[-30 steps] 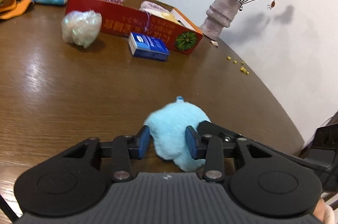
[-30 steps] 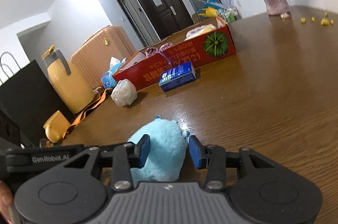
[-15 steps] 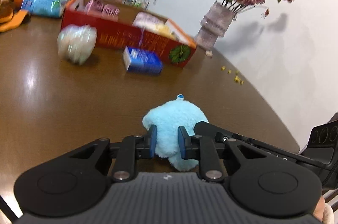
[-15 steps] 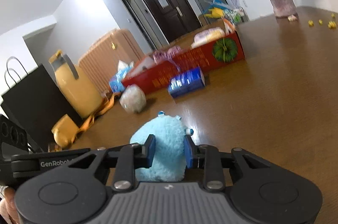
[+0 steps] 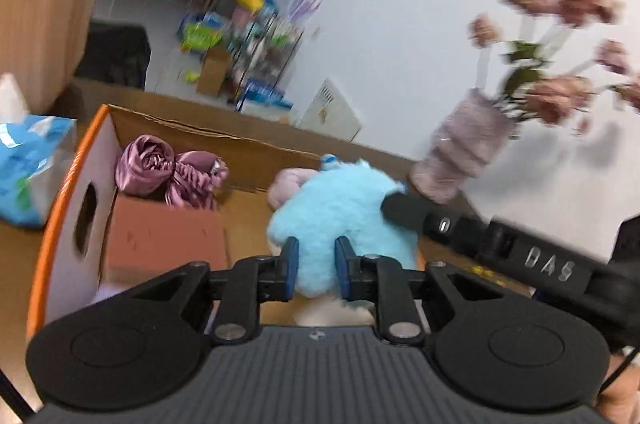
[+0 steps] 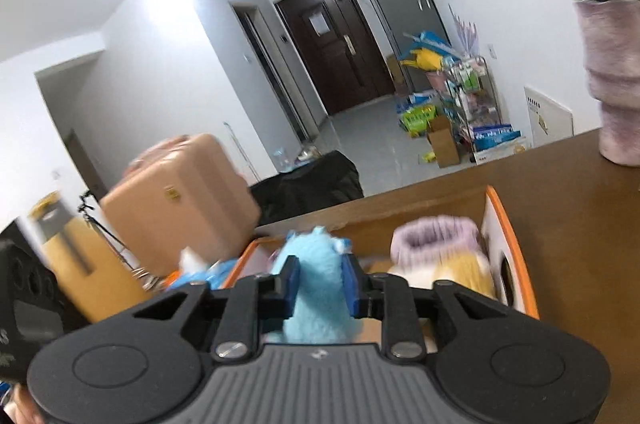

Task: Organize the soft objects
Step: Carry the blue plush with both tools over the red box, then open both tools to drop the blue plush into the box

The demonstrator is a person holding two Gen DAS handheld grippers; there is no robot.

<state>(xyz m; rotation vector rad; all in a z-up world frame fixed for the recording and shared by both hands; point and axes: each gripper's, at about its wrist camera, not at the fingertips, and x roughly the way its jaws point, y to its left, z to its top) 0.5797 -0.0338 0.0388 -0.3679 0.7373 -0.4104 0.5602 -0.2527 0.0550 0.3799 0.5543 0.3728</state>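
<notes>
Both tools, left tool (image 5: 313, 270) and right tool (image 6: 319, 286), are clamped on the fluffy light-blue plush toy (image 5: 340, 220), held above the open orange-edged cardboard box (image 5: 60, 199). Recommended: lower into the bare floor beside the purple satin scrunchie (image 5: 160, 171), then release both together. One second ago the toy sat on the brown tabletop (image 6: 580, 216).

Vase (image 5: 464, 151) of dried flowers (image 5: 560, 35), tan suitcase (image 6: 180, 199), dark door (image 6: 332, 47)

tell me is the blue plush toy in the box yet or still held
Held, not released. The left gripper and right gripper both pinch the blue plush toy over the open box. Whether it touches the bottom: cannot tell.
</notes>
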